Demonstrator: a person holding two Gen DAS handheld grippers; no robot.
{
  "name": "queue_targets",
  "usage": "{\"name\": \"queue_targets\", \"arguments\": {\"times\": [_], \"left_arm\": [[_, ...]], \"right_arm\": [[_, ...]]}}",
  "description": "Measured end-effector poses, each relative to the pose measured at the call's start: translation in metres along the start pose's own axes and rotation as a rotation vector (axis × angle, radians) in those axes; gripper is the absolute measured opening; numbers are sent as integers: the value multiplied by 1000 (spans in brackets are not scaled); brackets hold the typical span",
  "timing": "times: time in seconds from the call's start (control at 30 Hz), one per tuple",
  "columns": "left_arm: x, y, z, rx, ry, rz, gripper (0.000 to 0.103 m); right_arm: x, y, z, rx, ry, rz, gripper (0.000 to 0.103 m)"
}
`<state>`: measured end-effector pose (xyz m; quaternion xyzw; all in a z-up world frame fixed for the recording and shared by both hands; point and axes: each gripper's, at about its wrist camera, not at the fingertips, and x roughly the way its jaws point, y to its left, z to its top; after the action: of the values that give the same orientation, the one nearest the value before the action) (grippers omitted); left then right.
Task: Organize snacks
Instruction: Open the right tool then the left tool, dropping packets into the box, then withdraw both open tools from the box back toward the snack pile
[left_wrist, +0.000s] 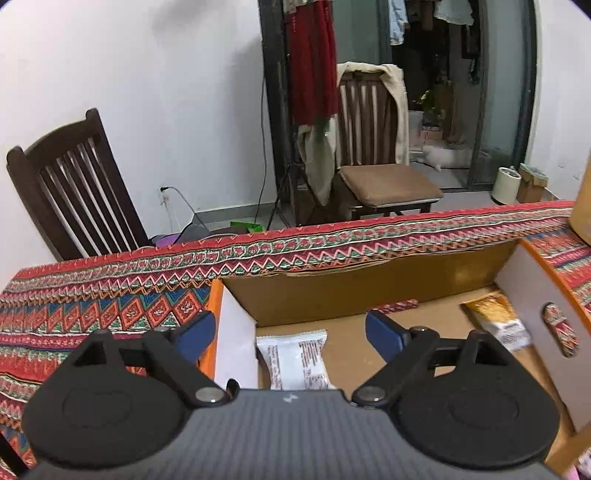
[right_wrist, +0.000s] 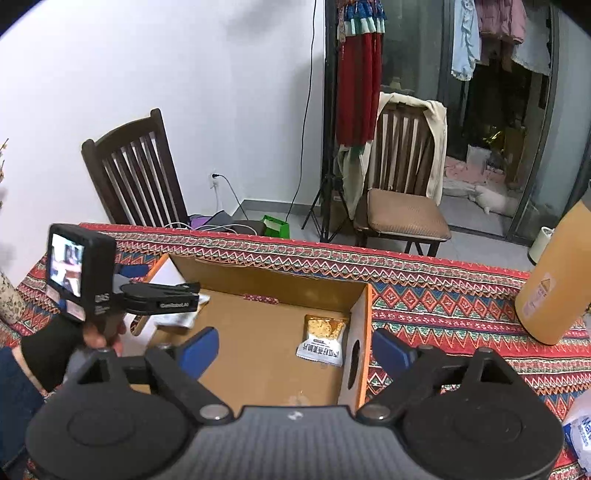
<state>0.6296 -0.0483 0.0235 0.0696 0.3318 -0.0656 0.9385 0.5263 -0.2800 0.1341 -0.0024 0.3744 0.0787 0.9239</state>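
My left claw (left_wrist: 290, 334) stands wide open with nothing between its blue fingers (left_wrist: 384, 334), hanging over the left end of the cardboard box (left_wrist: 332, 295). My right claw (right_wrist: 295, 349) is open and empty as well, above the near edge of that box.

Directly under the left claw, a white snack packet (left_wrist: 295, 360) lies flat on the box floor, close against the left wall. A gold and white snack packet (right_wrist: 325, 339) lies by the right wall, just beside the oval hand hole (right_wrist: 354, 363) cut in that wall. A small red wrapped piece (left_wrist: 397, 306) rests at the foot of the far wall. The middle of the floor is bare cardboard.

The box sits on a table covered with a red patterned cloth (left_wrist: 110, 306). A tall yellow-orange container (right_wrist: 554, 284) stands near the table's right edge, well apart from the box, and a white and blue bag (right_wrist: 580, 435) shows at the near right corner.

Beyond the far edge, two dark wooden chairs (left_wrist: 74, 184) stand by a white wall, one with a cushion and a pale cloth over its back. Clothes (right_wrist: 358, 85) hang by a glass door.
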Motion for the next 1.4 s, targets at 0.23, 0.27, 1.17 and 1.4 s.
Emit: {"name": "queue_targets", "arguments": {"times": [0.23,0.27,1.17,1.4], "left_arm": [[-83,8,-5,-37,-91,-35,100],[-98,9,-8,-50,-105,-40,100],[-423,-29,-365,-147,-531,12,103],[-407,-19,-384,-133,-443,28,103]], "right_arm": [[-36,0,-15,-12,-57,-11,90],[-42,0,-19,-13,-71,-13,90],[-211,62,-375,31,-412,64,101],[-214,77,-419,20,-359,39,101]]}}
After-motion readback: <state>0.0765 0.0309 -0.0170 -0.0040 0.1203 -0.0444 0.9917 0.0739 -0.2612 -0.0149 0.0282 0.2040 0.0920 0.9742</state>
